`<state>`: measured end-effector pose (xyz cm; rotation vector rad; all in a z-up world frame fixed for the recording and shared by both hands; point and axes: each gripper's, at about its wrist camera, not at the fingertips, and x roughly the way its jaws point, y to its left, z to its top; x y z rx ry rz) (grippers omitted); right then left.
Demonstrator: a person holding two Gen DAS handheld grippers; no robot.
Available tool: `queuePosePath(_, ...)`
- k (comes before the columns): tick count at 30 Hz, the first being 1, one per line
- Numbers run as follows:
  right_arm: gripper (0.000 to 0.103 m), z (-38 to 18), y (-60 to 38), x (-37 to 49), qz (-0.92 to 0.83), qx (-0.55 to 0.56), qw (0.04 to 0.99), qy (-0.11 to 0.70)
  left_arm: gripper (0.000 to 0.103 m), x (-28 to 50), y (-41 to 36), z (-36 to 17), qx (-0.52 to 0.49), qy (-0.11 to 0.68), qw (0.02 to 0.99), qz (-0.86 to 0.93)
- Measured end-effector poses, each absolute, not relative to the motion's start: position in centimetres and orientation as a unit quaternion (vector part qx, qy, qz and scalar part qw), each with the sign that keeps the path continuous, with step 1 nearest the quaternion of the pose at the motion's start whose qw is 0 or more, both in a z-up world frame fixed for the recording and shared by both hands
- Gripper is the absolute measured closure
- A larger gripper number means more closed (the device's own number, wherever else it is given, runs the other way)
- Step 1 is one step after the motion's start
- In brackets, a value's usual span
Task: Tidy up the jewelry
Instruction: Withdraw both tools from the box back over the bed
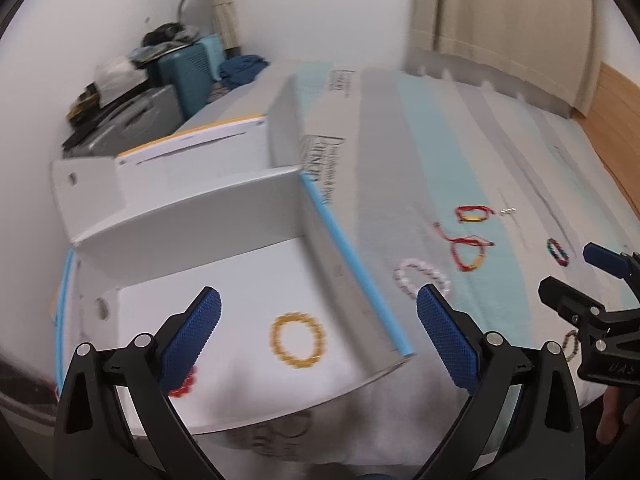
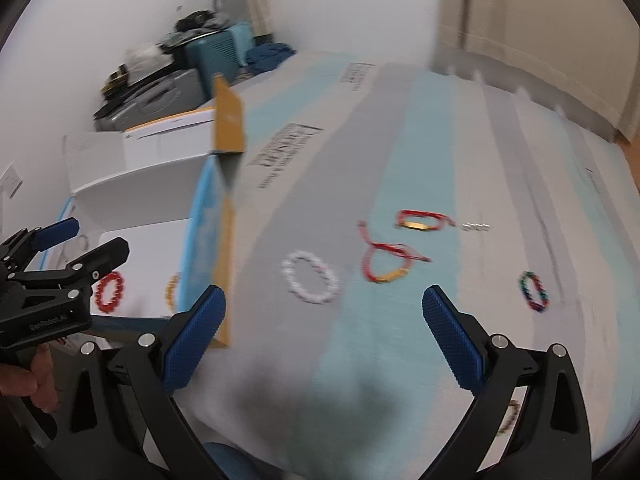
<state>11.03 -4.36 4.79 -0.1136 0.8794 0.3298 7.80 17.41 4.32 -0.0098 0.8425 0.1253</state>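
Note:
An open white box (image 1: 192,216) sits on the striped cloth at the left. Inside lie a yellow bead bracelet (image 1: 298,339) and a red bead bracelet (image 1: 185,386), which also shows in the right wrist view (image 2: 109,287). My left gripper (image 1: 319,338) is open and empty, held over the box's near end. My right gripper (image 2: 324,338) is open and empty above the cloth. Beyond it lie a white bead bracelet (image 2: 311,277), two red cord bracelets (image 2: 386,264) (image 2: 422,220) and a multicoloured bracelet (image 2: 534,286).
The box's flap with a blue edge (image 1: 352,264) stands between the box and the loose jewelry. A small silver chain (image 2: 476,226) lies by the far red bracelet. A brownish bracelet (image 2: 510,416) lies near my right finger. Clutter and a teal case (image 1: 192,68) stand behind.

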Motion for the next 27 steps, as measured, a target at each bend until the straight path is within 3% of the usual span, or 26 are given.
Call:
queuePosePath(16,0.008,1.5,-18.4,13.4,0.071,-0.032,0.889,0.45,0.006,13.4,5.0,-0.4,0.019,0.436,0.9,-0.023)
queuePosePath(27,0.008,-3.9,-23.7,18.6,0.038,-0.034,0.873,0.486,0.006,17.9,3.9,-7.2,0.018,0.478,0.878,-0.012)
